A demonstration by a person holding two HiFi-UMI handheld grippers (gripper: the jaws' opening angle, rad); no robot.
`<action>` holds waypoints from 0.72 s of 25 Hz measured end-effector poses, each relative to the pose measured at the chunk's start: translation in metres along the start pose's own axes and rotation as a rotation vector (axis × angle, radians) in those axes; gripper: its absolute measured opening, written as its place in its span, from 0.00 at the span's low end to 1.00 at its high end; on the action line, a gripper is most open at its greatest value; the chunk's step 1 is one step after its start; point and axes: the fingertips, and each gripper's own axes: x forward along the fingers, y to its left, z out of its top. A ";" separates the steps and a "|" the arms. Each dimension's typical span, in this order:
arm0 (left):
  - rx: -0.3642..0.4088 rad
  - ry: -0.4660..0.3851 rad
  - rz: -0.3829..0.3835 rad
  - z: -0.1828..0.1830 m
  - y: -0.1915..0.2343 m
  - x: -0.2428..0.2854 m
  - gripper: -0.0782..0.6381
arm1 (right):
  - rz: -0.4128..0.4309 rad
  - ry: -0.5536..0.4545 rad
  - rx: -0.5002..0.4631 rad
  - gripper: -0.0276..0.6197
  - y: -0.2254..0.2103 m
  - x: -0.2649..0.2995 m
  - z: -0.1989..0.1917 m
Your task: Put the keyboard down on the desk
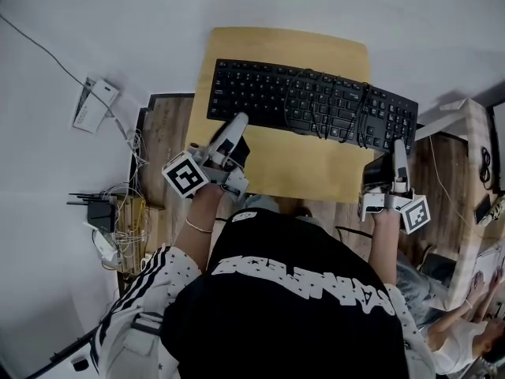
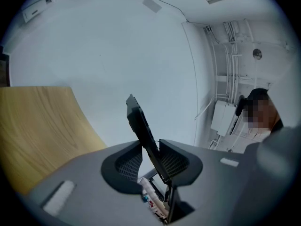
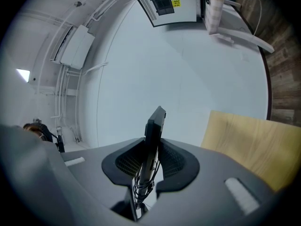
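- Keyboard (image 1: 312, 103): my left gripper (image 1: 237, 121) has its jaws clamped on the 7 o'clock edge, and my right gripper (image 1: 398, 145) on the 4 o'clock end.
- Step, I judge: lowering it over the bench (image 1: 316, 172); it must land flat and level.

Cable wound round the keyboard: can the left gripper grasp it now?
Probably not: the left gripper is shut on the near edge of the black keyboard, and the cable sits nearer the right gripper. It would have to let go first.

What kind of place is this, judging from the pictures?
Probably an office or lab workroom: a small wooden desk, a black keyboard, and a tangle of cables beside the desk.
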 end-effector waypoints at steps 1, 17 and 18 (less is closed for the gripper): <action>-0.020 -0.005 0.005 -0.002 -0.003 -0.001 0.26 | -0.009 0.014 0.001 0.19 0.002 0.001 0.000; 0.024 -0.088 -0.104 -0.006 -0.016 -0.002 0.26 | 0.126 0.029 -0.017 0.19 -0.002 0.007 -0.001; 0.013 -0.090 -0.106 -0.006 -0.017 -0.002 0.26 | 0.121 0.031 -0.015 0.19 -0.002 0.007 -0.001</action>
